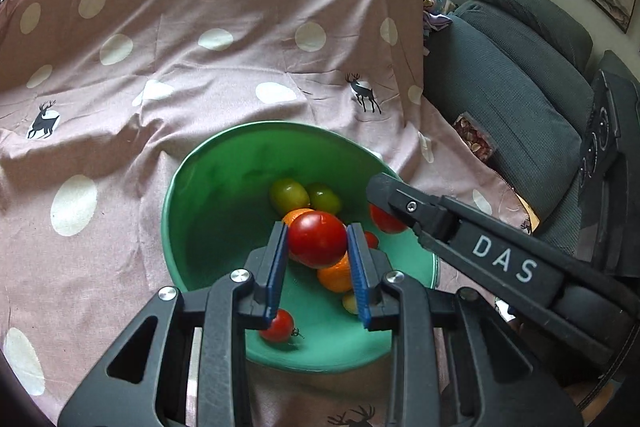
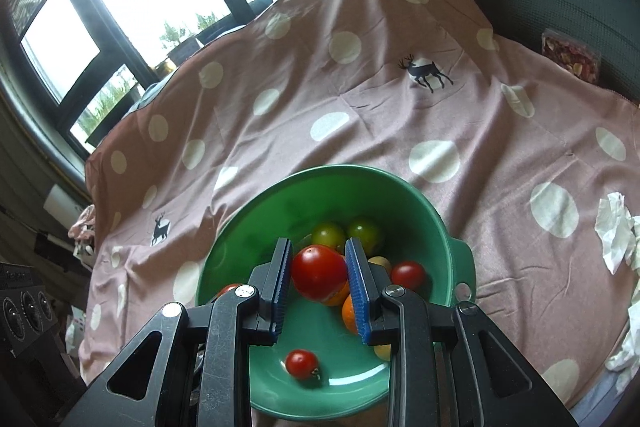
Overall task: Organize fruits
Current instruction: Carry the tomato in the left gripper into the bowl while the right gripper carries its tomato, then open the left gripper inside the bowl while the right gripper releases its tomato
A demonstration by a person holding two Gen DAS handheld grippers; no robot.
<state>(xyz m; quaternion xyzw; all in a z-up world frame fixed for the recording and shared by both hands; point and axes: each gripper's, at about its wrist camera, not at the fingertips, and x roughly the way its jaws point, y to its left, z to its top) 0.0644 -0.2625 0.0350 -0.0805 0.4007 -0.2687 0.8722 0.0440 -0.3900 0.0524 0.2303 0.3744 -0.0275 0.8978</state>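
Both grippers' blue fingers (image 1: 280, 267) (image 2: 354, 283) narrowly clamp red tomatoes (image 1: 317, 239) (image 2: 319, 271) over green bowl (image 1: 208, 187)

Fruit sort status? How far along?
Done: green fruits and oranges sit in the green bowl. In hand: left gripper clamps a red tomato, right gripper another tomato, both over the bowl. Left: release both; no loose fruit shows on the cloth.
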